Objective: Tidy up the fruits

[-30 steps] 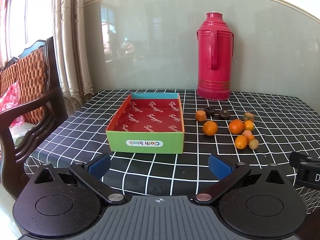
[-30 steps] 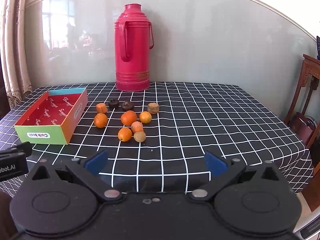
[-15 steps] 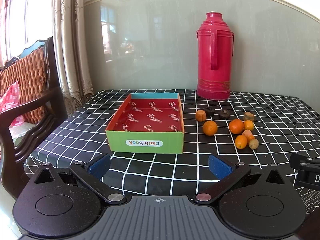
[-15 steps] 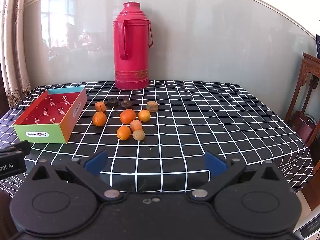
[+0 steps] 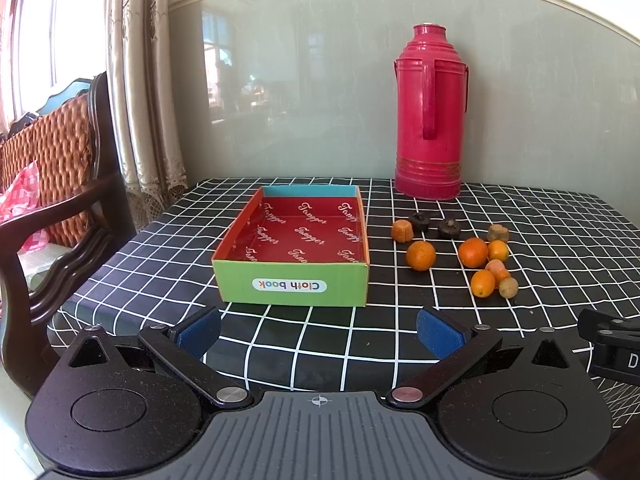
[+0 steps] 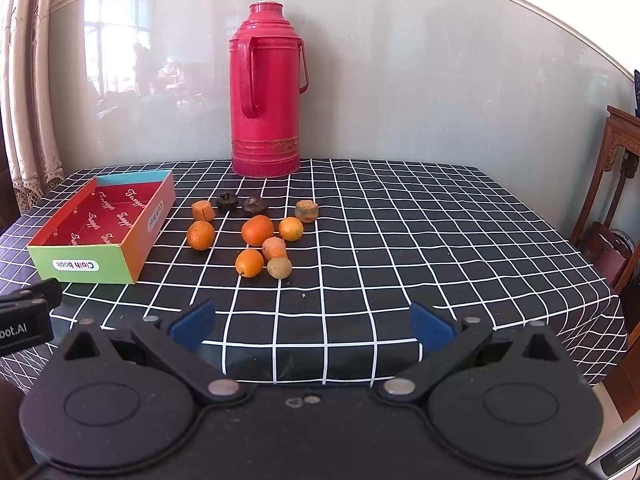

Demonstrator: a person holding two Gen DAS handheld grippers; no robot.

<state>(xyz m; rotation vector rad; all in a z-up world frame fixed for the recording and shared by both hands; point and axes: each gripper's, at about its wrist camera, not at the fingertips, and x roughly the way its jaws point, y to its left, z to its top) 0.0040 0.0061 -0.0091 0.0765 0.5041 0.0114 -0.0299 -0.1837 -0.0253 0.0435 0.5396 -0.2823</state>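
Several small fruits lie loose on the black checked tablecloth [image 6: 400, 240]: oranges [image 6: 257, 230] [image 5: 421, 255], a yellowish round fruit [image 6: 279, 267] and two dark shrivelled ones [image 6: 227, 201]. Left of them stands an empty shallow box [image 5: 292, 240] [image 6: 102, 228] with a red inside and a green front. My left gripper [image 5: 318, 330] hovers open at the table's near edge, in front of the box. My right gripper [image 6: 312, 322] is open too, at the near edge in front of the fruit cluster. Neither holds anything.
A tall red thermos [image 6: 265, 108] [image 5: 430, 116] stands at the back against the wall. A wooden chair [image 5: 60, 184] with a woven back sits off the left side; another wooden chair [image 6: 616, 184] stands at the right. Curtains hang at the left.
The right wrist view has moved slightly closer to the fruits and a little to the right. The left wrist view is the same.
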